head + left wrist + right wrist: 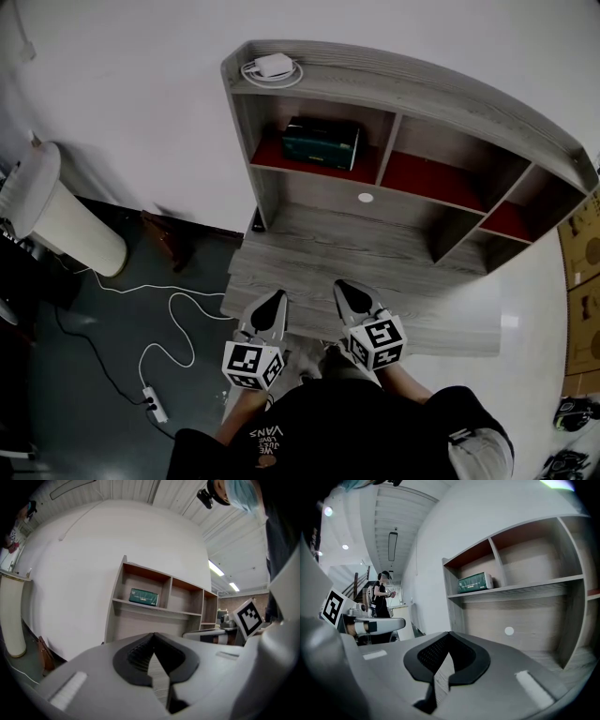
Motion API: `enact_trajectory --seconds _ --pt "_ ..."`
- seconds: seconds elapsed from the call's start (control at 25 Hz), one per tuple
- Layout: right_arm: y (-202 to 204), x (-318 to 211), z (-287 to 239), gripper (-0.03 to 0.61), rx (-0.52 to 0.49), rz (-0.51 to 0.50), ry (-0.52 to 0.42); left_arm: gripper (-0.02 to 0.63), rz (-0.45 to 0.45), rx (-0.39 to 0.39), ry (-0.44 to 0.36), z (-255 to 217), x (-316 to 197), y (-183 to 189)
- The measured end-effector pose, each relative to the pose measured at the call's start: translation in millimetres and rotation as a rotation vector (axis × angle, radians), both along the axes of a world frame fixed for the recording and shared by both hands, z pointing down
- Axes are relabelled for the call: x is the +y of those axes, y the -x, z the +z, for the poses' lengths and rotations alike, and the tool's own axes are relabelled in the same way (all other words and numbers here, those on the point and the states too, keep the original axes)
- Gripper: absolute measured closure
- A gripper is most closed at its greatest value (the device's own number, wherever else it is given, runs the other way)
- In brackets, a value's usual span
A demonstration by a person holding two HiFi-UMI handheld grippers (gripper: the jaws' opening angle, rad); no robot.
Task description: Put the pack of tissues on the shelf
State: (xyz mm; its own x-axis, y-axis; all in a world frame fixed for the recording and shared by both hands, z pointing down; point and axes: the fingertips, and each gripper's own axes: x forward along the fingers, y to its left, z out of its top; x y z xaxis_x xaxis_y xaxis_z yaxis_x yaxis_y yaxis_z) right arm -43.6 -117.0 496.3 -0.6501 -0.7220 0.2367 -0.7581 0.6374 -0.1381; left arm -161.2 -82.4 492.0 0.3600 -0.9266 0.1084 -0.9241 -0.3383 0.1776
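Closed and empty, left gripper [277, 298] and right gripper [346, 288] hover above desk [403, 258]; pack of tissues [322, 142] sits in shelf's [394, 86] left compartment.

**Desk** [375, 248] and **shelf** [412, 89]: grey wood grain throughout. The floors of the shelf's compartments are red.

**Pack of tissues** [322, 142]: dark green.

**Charger** [272, 66], with its coiled lead: white.

**Left claw** [278, 296] and **right claw** [346, 285]: pale grey shells with black ribbed pads [136, 656]. Their marker cubes [253, 364] carry black-and-white square patterns.

**Wall** [122, 94]: white.

**Floor** [84, 375]: dark grey, crossed by a white cable [178, 309].

**Person's shirt** [337, 431]: black with white lettering.

**Cardboard boxes** [583, 281]: brown.
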Motion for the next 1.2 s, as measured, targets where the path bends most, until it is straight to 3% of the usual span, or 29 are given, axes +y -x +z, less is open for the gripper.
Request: enact_trajectory --seconds 0.4,1.2 --pt "-2.2 13.2 19.4 0.574 0.035 -0.005 0.052 0.561 0.015 0.004 0.038 17.3 8.7 -5.7" --pt "-4.7 5.1 9.8 0.574 0.022 0.002 0.025 0.561 0.009 0.017 0.043 18.1 6.9 -8.2"
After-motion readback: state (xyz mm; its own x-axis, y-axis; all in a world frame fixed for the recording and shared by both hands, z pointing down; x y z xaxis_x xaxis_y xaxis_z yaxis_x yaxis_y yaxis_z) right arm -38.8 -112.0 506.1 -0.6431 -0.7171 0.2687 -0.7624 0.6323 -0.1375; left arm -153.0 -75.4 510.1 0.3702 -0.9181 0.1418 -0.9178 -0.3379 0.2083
